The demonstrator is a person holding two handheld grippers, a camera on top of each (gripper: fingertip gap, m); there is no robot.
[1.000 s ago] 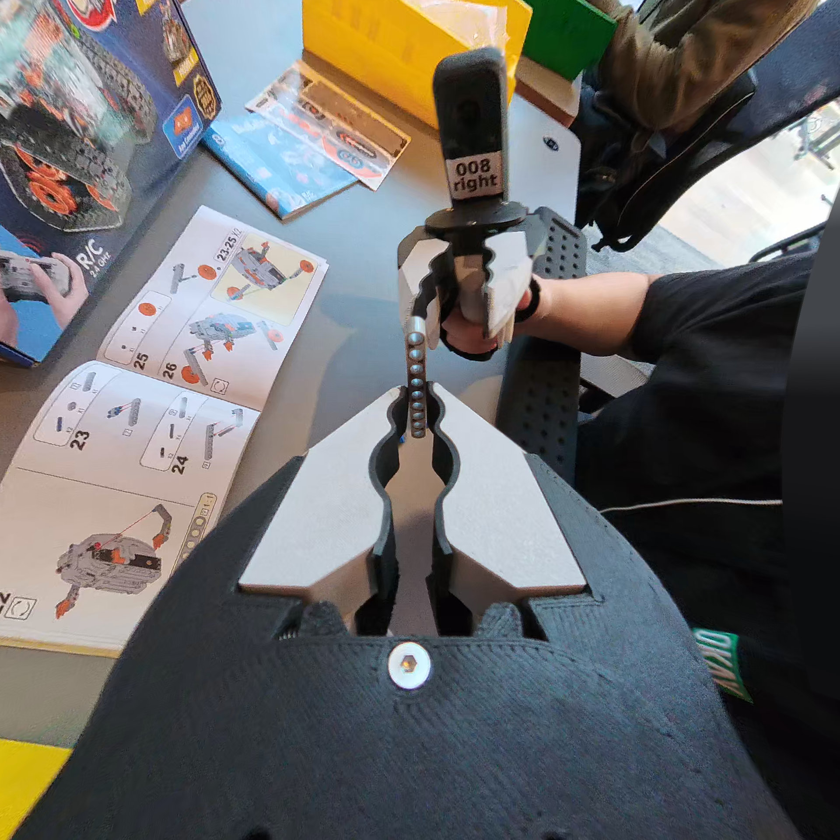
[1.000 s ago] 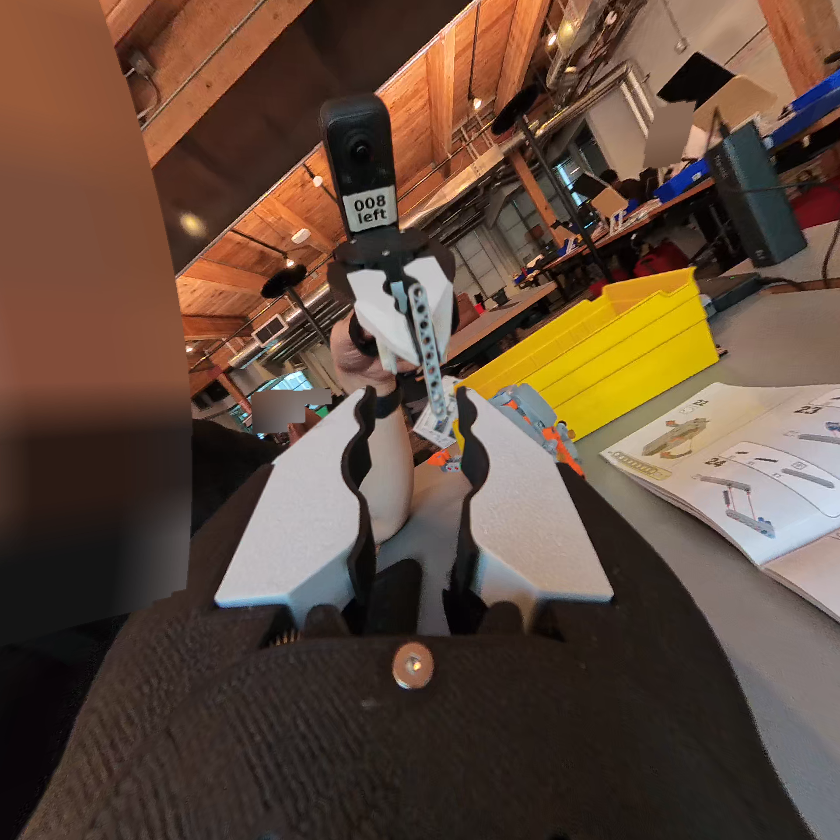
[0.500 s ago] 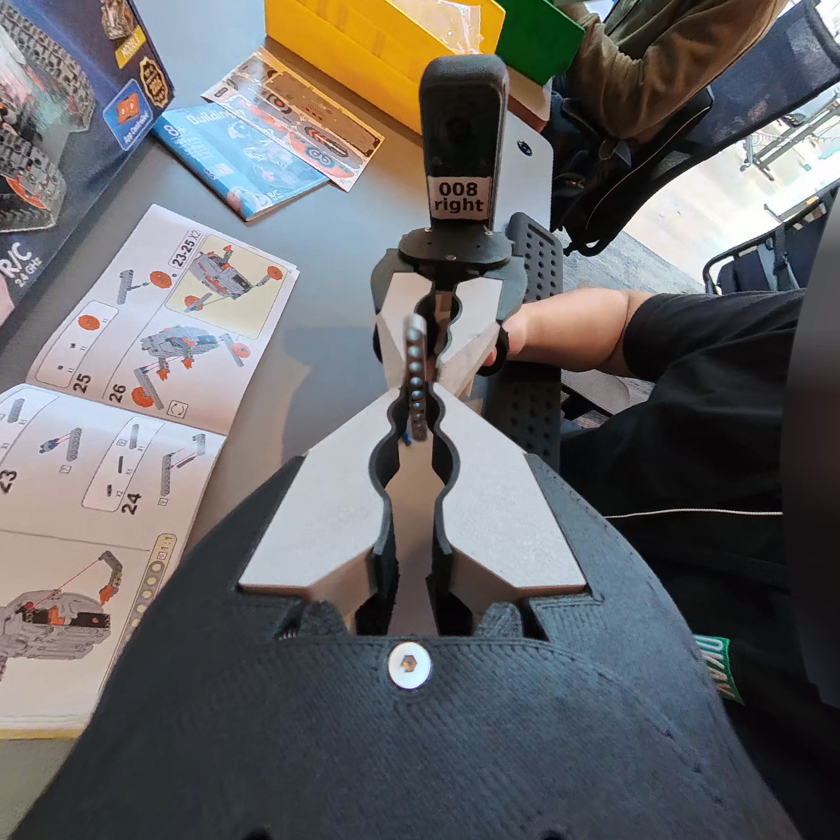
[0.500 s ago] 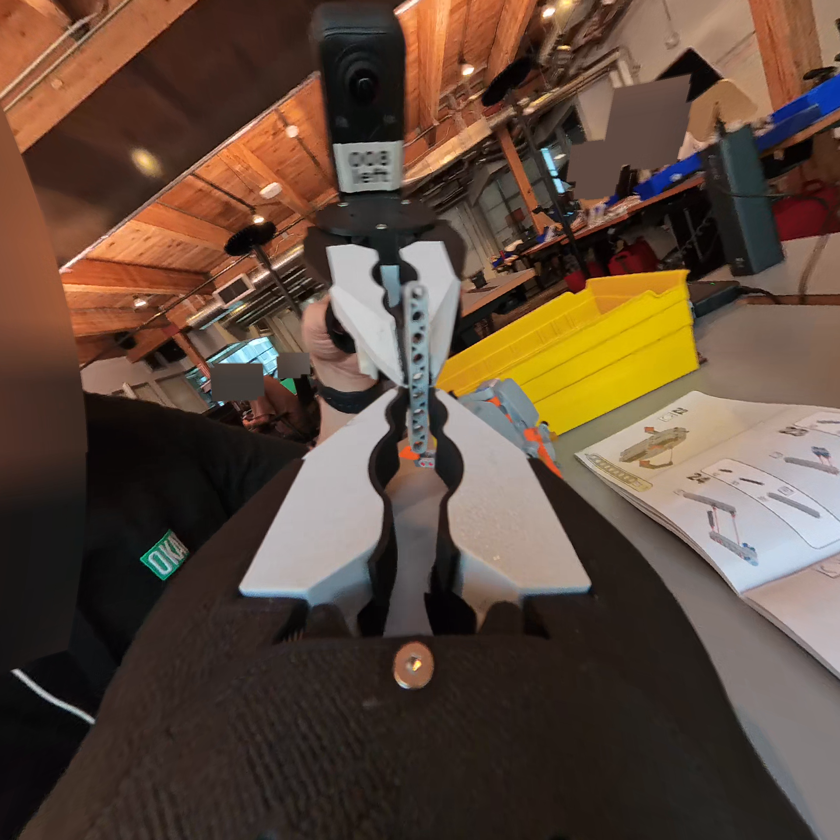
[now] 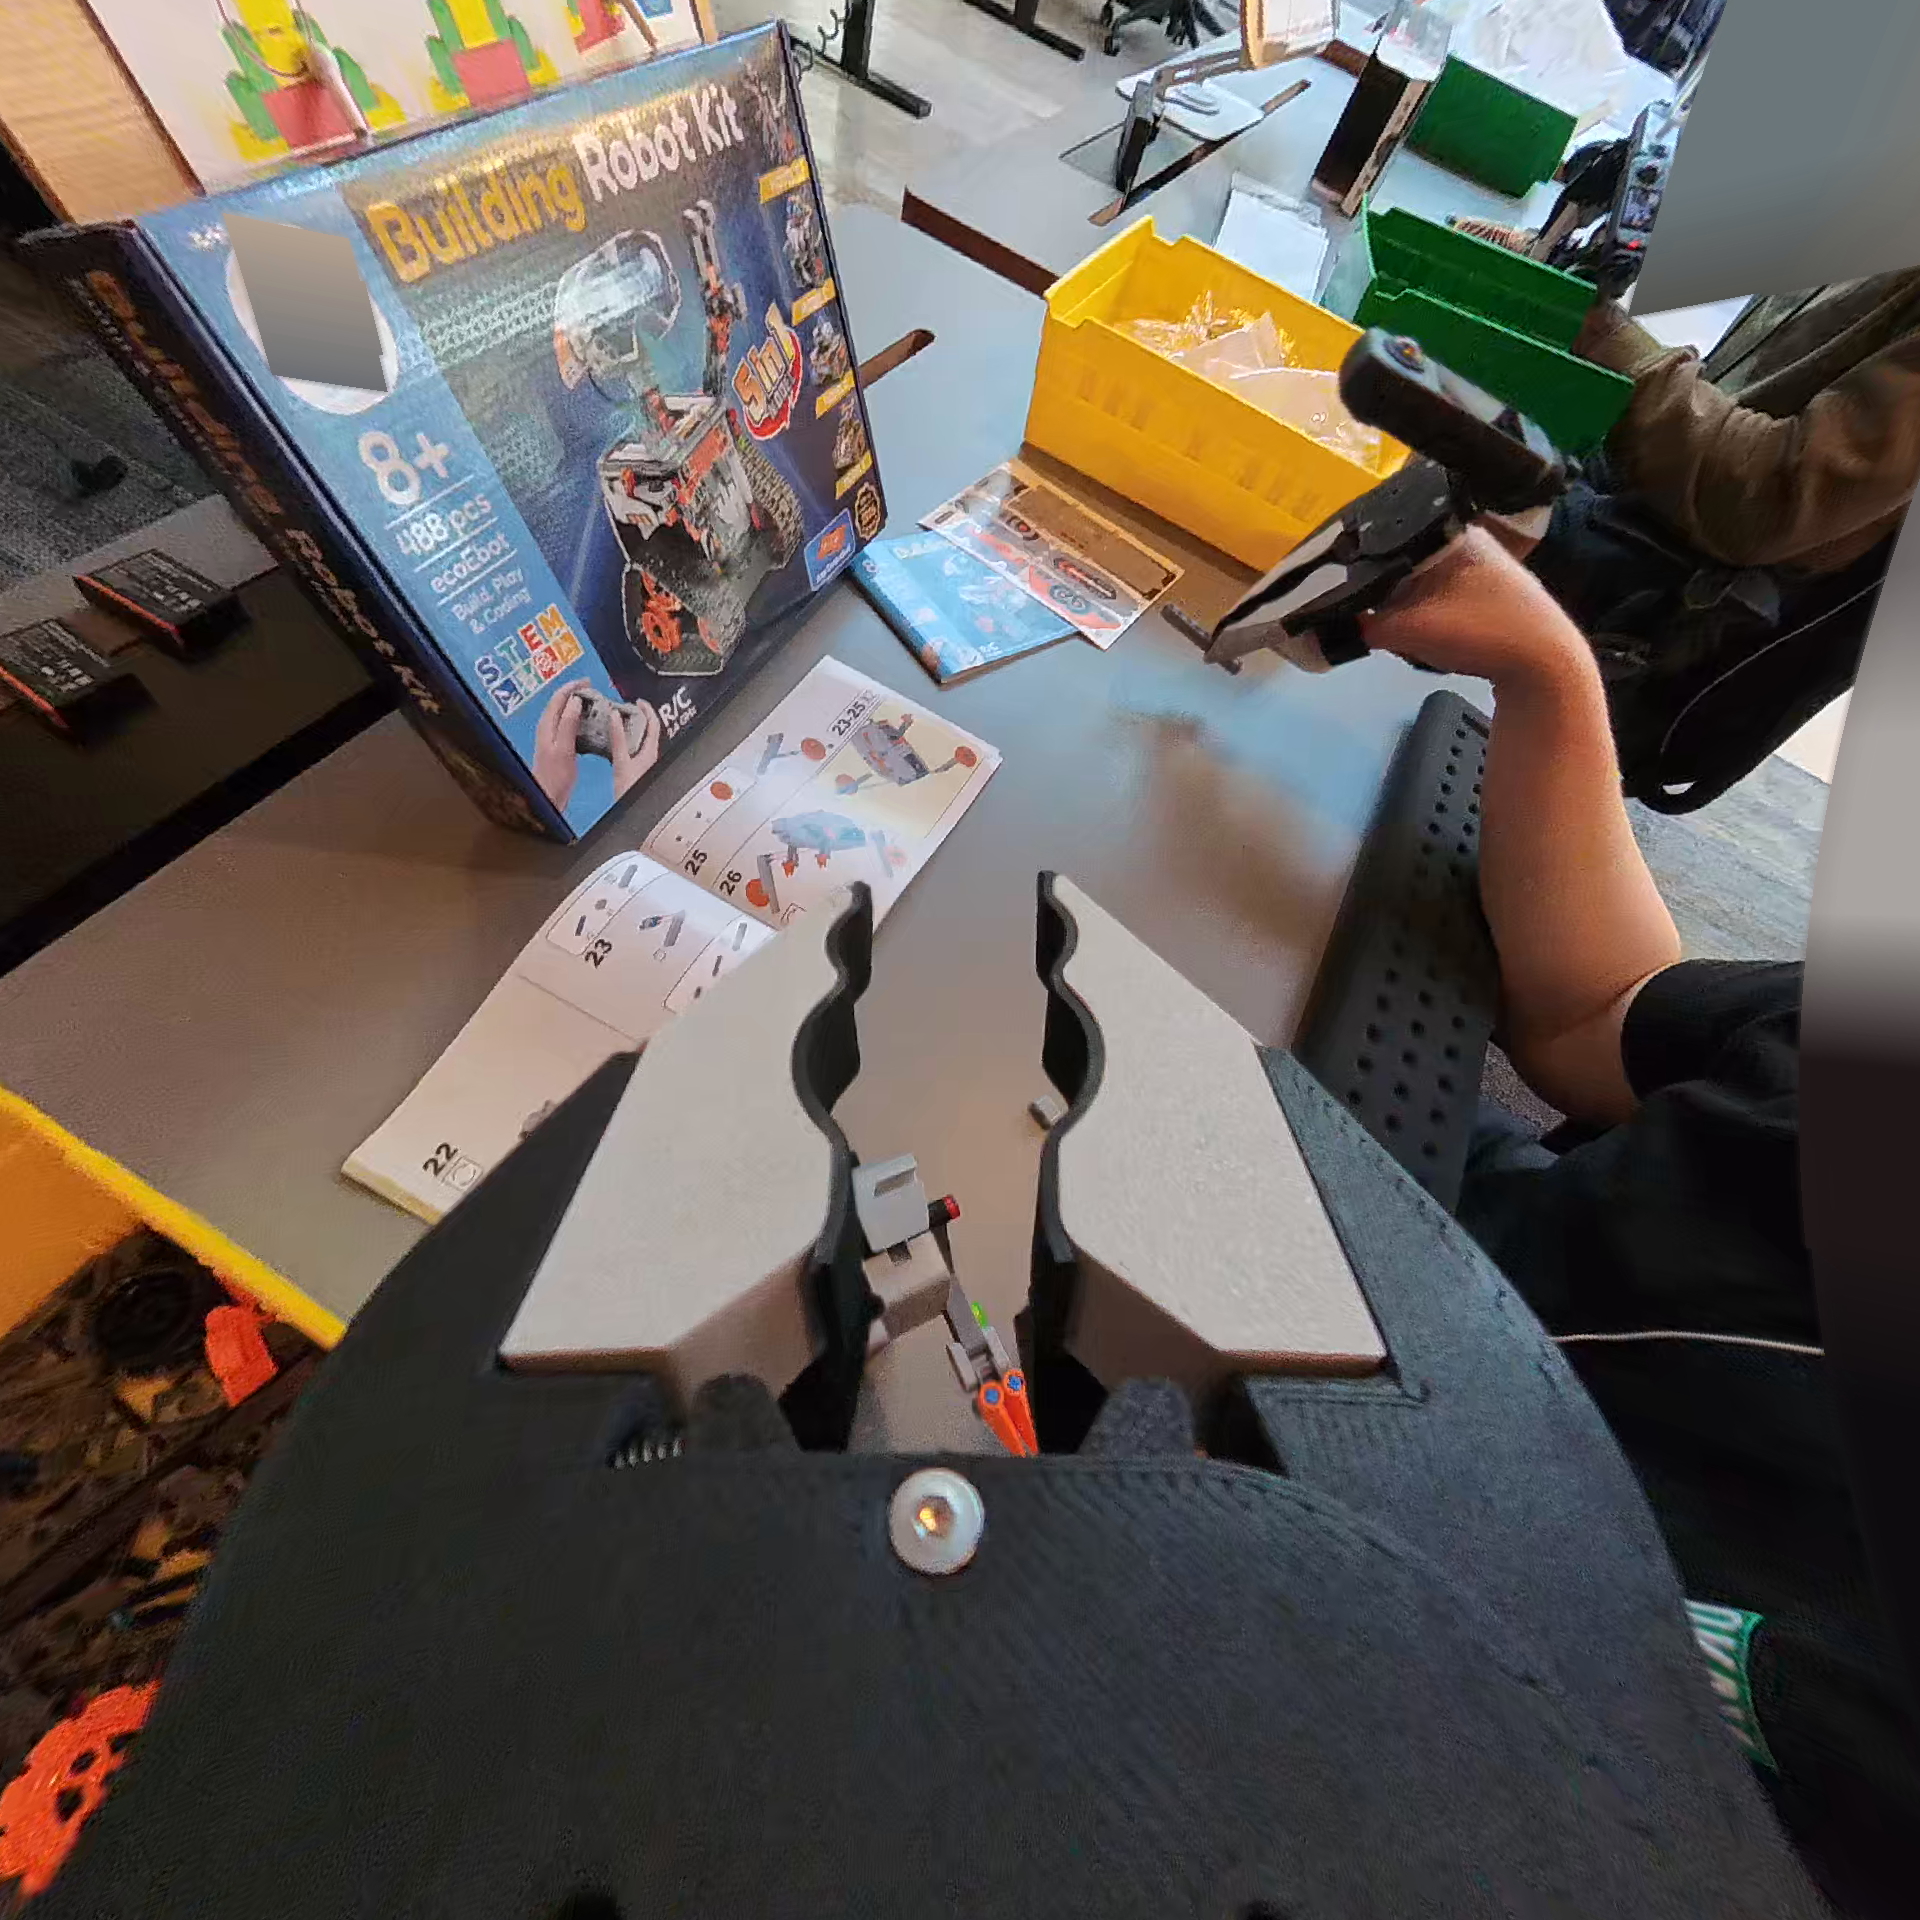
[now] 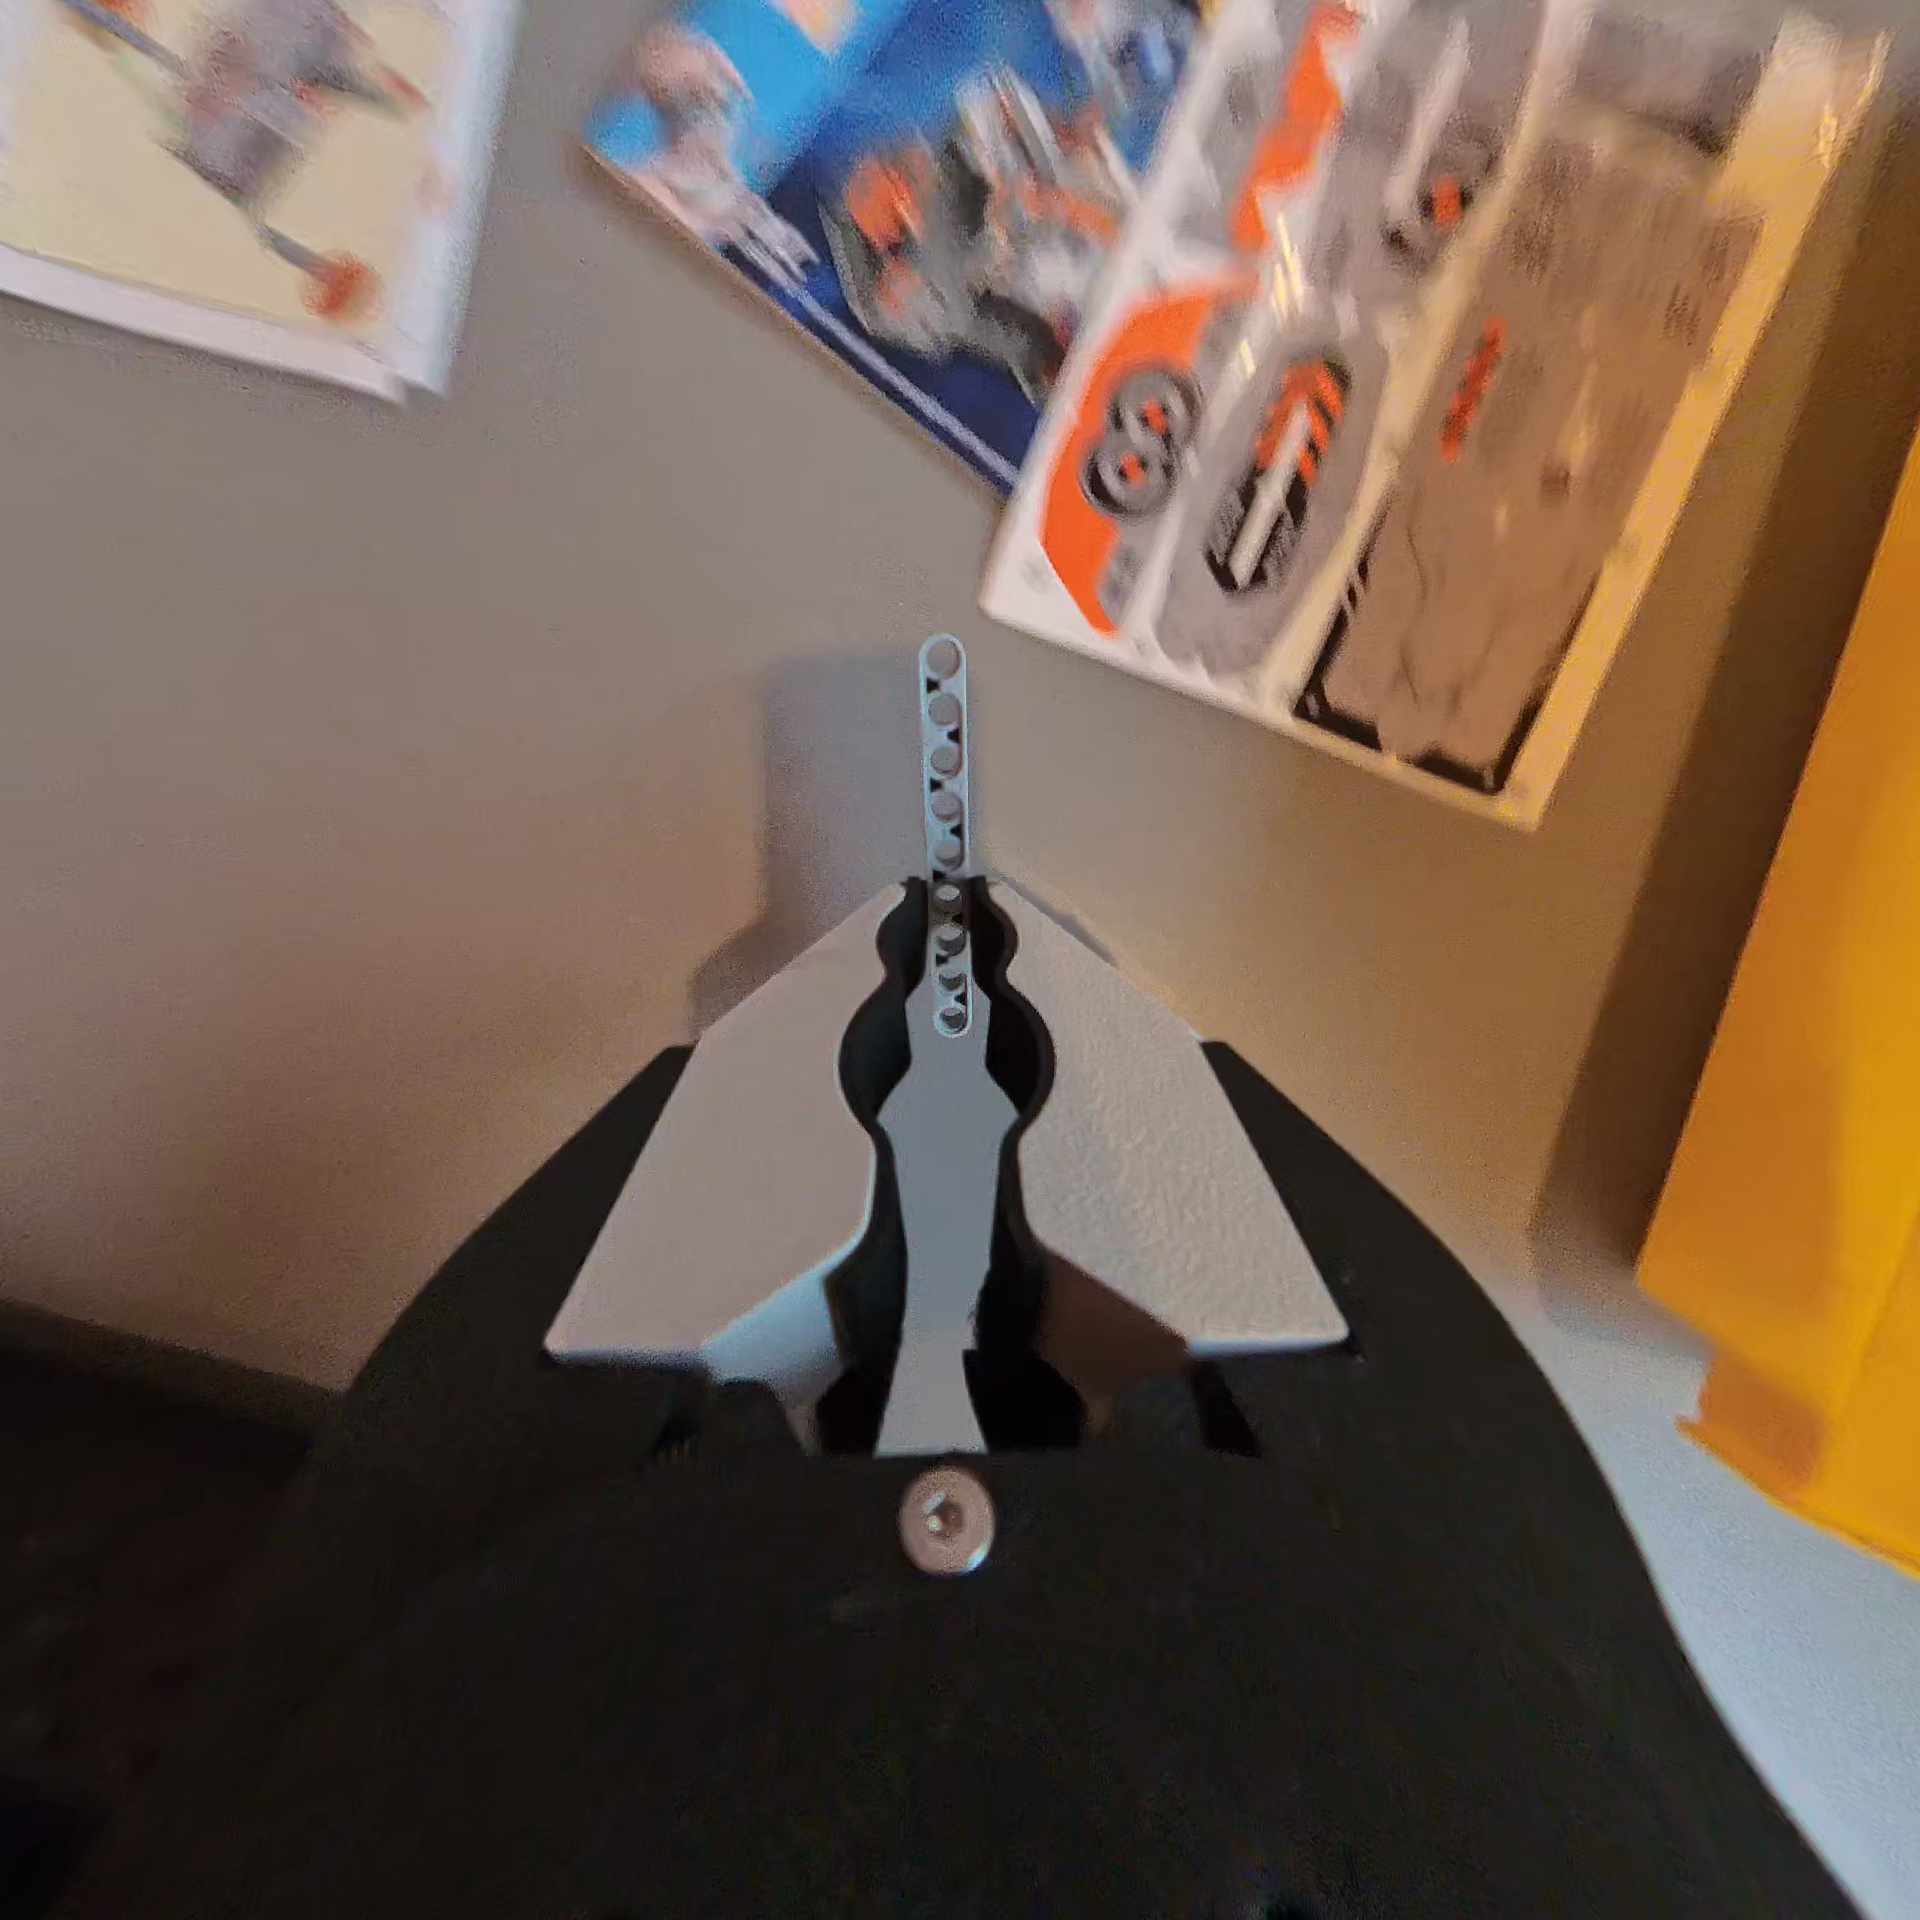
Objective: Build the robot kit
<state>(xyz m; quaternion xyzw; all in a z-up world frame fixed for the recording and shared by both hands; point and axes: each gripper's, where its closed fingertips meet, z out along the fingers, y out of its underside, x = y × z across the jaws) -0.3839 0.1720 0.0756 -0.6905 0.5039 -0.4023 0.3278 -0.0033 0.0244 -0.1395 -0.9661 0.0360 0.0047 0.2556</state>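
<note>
The right gripper [image 6: 948,883] has its jaws clamped on a thin grey perforated plastic beam [image 6: 943,821] jutting ahead over the grey worktop [image 6: 416,727], near a sticker sheet [image 6: 1299,416], while the left gripper [image 5: 945,914] has its jaws apart and empty above a small grey-and-orange brick assembly [image 5: 914,1247].

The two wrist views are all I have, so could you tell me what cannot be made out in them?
- Right wrist view: sticker sheet and blue booklet are motion-blurred; their detail is lost.
- Left wrist view: the grey-and-orange model is mostly hidden by the left gripper.
- Left wrist view: the right gripper is too small to show the grey beam.
</note>
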